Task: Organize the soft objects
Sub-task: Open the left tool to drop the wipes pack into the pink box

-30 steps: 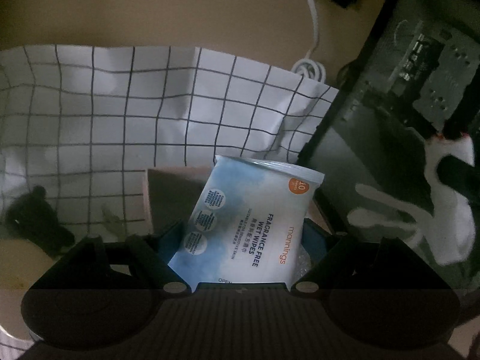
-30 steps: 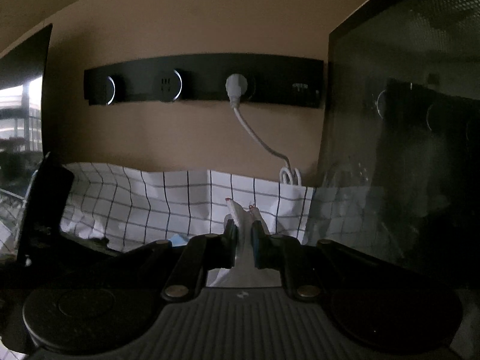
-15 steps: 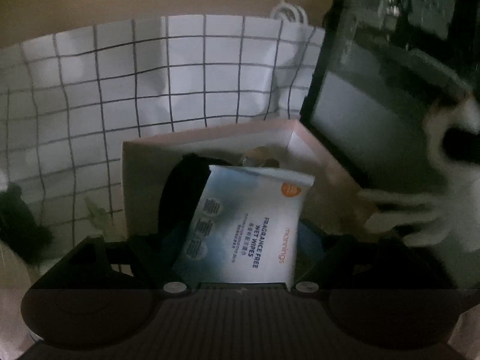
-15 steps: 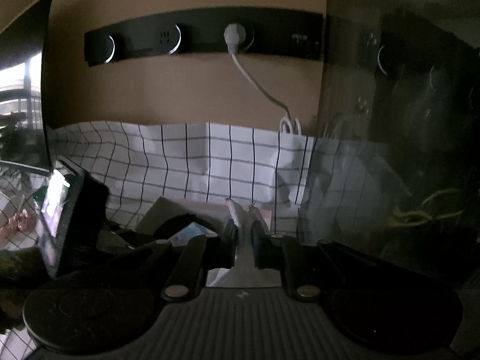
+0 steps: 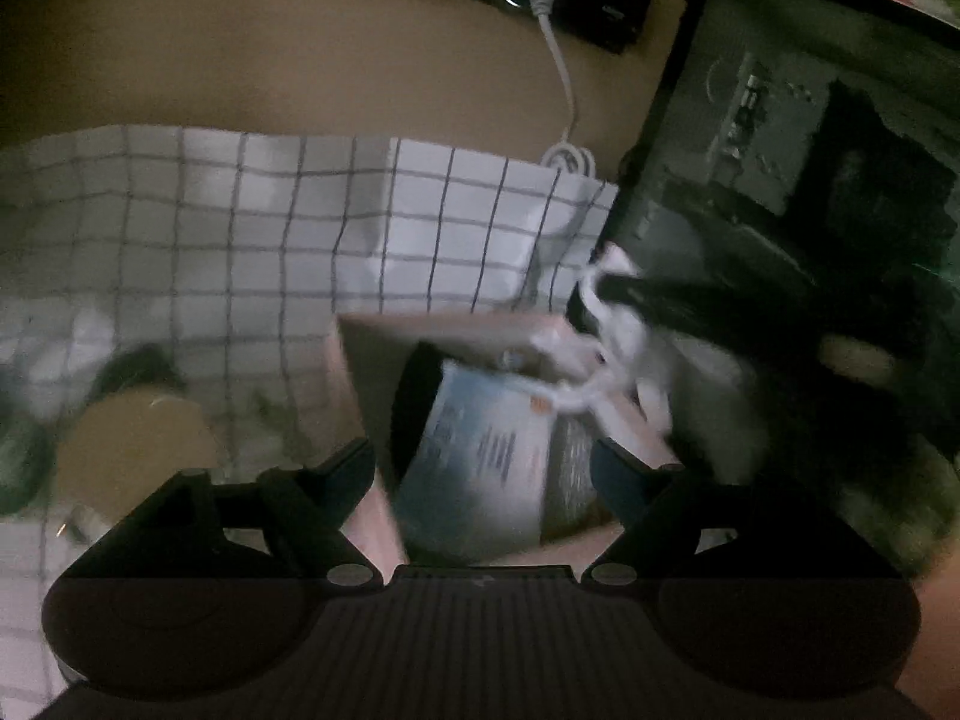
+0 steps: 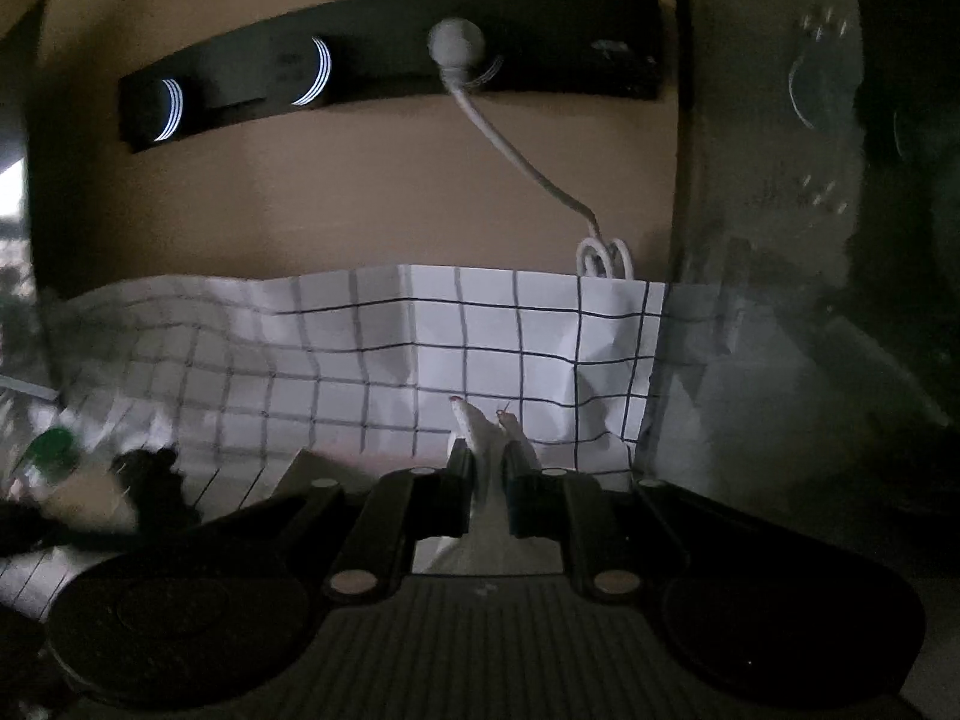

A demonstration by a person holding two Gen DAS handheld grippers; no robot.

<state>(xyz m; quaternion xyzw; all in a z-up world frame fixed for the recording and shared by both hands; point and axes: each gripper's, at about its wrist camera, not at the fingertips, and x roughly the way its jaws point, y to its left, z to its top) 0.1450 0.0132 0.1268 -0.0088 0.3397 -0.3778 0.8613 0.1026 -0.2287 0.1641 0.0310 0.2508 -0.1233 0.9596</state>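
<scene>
Right tongs (image 6: 486, 480) pinch a white soft toy (image 6: 480, 438); left tongs (image 5: 483, 468) spread over the box (image 5: 432, 330); next, drop it in.

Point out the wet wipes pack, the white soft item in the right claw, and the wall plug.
wet wipes pack (image 5: 480, 450), left wrist view, printed front face.
white soft item (image 6: 487, 450), right wrist view, part pinched between fingers.
wall plug (image 6: 456, 43), right wrist view, round plug body.
</scene>
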